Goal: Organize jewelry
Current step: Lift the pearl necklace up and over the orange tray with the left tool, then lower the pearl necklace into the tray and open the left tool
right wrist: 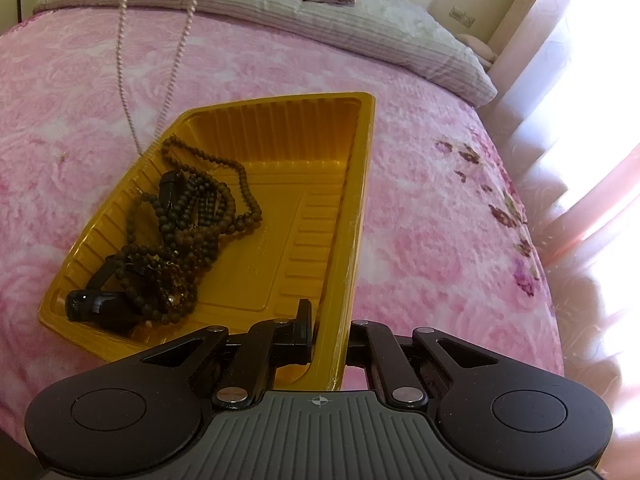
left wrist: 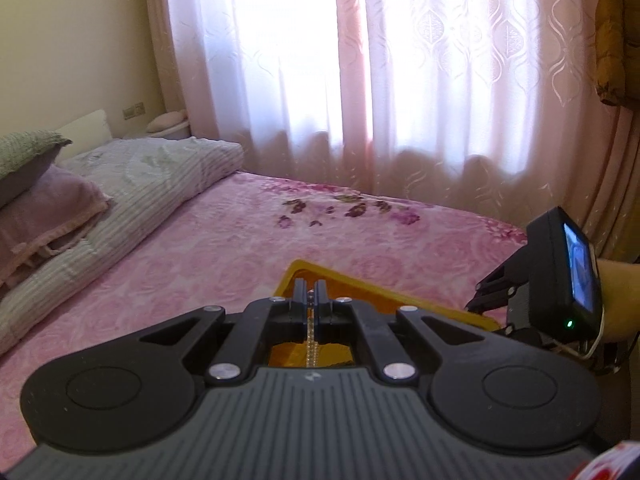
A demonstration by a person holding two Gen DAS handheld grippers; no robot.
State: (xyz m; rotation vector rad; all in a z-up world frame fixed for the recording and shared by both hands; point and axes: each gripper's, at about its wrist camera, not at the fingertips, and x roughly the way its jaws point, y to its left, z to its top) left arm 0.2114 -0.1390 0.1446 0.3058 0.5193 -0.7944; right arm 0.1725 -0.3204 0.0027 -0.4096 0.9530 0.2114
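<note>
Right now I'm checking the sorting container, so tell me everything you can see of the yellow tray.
The yellow tray is a shallow rectangular dish of thin, glossy plastic with ribbed walls and a stepped floor. It lies on the pink blanket. Dark bead necklaces are heaped in its left half; the right half is bare. The right gripper clamps its near rim. A pearl strand hangs down to its far left edge.

pearl necklace (right wrist: 124, 40) top cut off, tray (left wrist: 384, 292) mostly hidden
</note>
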